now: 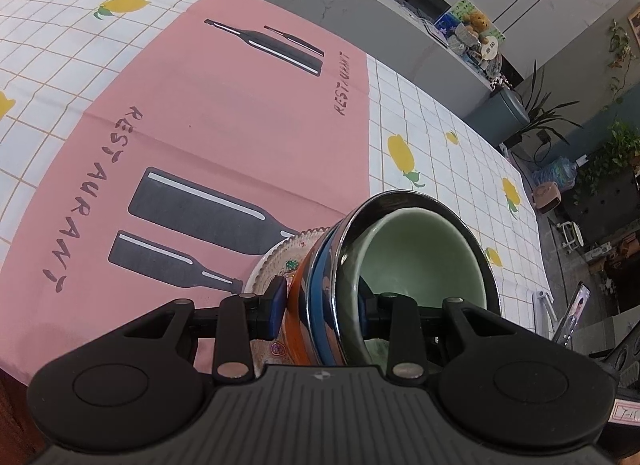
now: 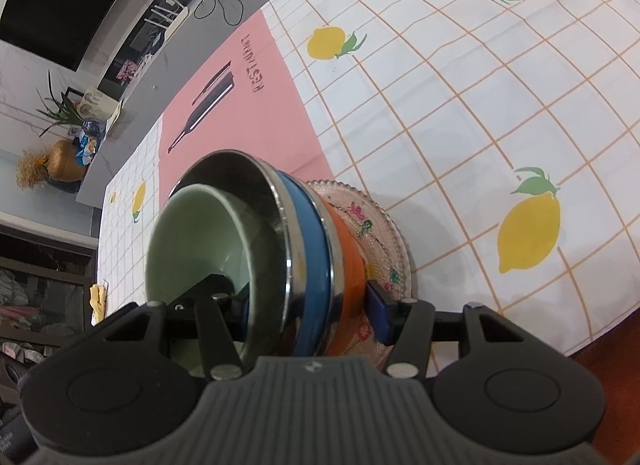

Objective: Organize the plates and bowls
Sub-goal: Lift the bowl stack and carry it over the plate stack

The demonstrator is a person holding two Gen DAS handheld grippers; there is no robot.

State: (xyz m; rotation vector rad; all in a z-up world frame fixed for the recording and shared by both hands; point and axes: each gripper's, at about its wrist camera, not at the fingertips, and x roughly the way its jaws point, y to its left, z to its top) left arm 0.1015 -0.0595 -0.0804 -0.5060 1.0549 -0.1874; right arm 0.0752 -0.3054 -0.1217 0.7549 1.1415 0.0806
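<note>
- Stack of nested bowls [image 1: 332, 289]: a pale green bowl [image 1: 416, 249] sits inside a steel bowl [image 1: 400, 201], with a blue band [image 1: 322, 265] and an orange band [image 1: 298, 297] beneath; the stack rests on a patterned glass plate [image 1: 276, 261].
- Location: on the tablecloth [image 1: 440, 137], at the edge of the pink placemat [image 1: 224, 113] printed with bottles and "RESTAURANT".
- Left gripper [image 1: 320, 307]: closed on the stack's rim wall, one blue pad [image 1: 278, 307] outside against the orange band, the other finger inside the green bowl.
- Right gripper [image 2: 308, 305]: likewise clamped on the stack, blue pad [image 2: 380, 315] outside by the plate, the inner finger [image 2: 216, 289] within the green bowl.
- Left wrist view only: counter with a clutter of small items [image 1: 472, 33], a grey bin [image 1: 504, 113], house plants [image 1: 616, 145], a phone on a stand [image 1: 576, 313].
- Right wrist view only: more of the plate's scalloped edge [image 2: 384, 217] with coloured motifs, a large lemon print [image 2: 528, 233], a woven vase [image 2: 66, 161], a cable on the counter [image 2: 224, 5].
</note>
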